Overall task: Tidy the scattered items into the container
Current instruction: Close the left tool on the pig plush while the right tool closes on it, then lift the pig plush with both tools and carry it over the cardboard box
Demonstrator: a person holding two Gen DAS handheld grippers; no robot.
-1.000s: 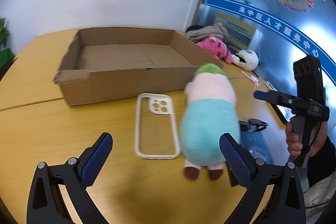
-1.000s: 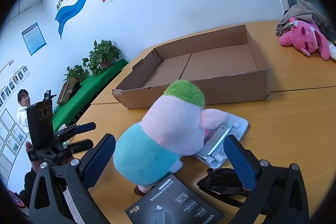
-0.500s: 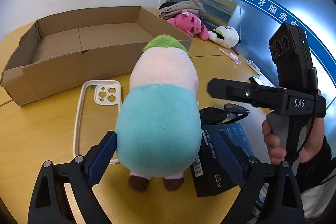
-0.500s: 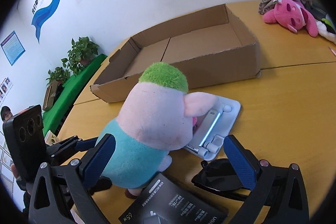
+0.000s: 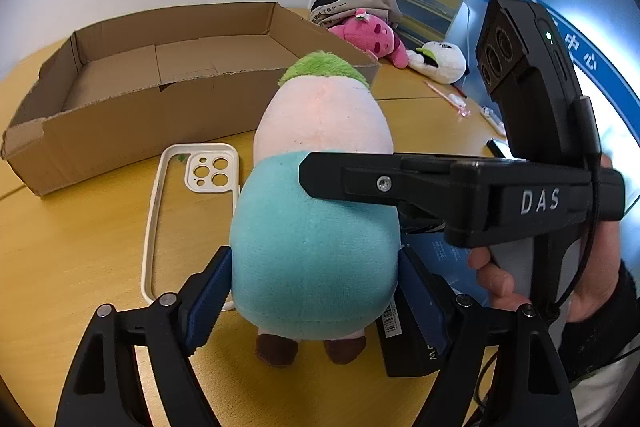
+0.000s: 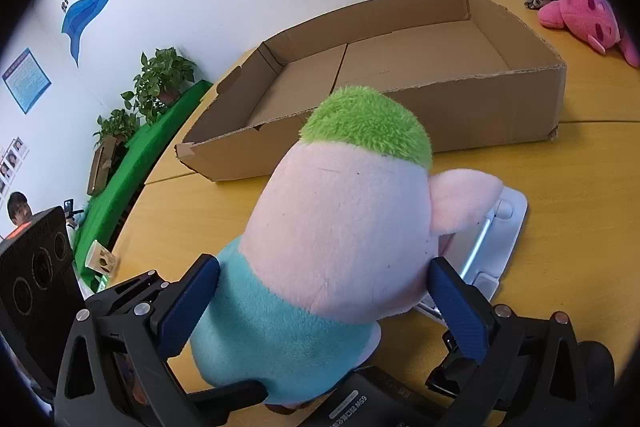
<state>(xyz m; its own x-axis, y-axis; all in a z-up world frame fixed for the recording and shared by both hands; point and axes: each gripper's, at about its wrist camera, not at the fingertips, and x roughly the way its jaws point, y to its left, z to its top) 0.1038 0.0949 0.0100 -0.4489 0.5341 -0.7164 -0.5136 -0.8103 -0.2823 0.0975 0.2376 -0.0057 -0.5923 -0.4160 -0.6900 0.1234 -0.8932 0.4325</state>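
Left wrist view. A plush pig (image 5: 316, 227) with green hair, pink head and teal body stands upright at frame centre on the yellow wooden table (image 5: 80, 247). The left gripper (image 5: 316, 291) straddles the teal body at lower centre; its jaws are closing, and the blue pads (image 5: 210, 291) sit against the plush on both flanks. The right gripper (image 5: 352, 175), held by a hand (image 5: 560, 279) at right, reaches in from the right, one black finger crossing in front of the toy's back.

A white phone case (image 5: 192, 211) lies flat just left of the toy. A black charger box (image 5: 408, 343) lies at the toy's lower right. The open cardboard box (image 5: 140, 123), the container, occupies the upper left, behind the toy and apart from it. A pink plush (image 5: 372, 37) and a white plush (image 5: 440, 61) lie at upper right.

Right wrist view. The right gripper (image 6: 324, 291) brackets the toy (image 6: 332, 247) where pink meets teal; whether its pads press the plush cannot be told. A white phone stand (image 6: 496, 239) lies at right, partly behind the toy's ear. The cardboard box (image 6: 460, 115) sits at upper centre.
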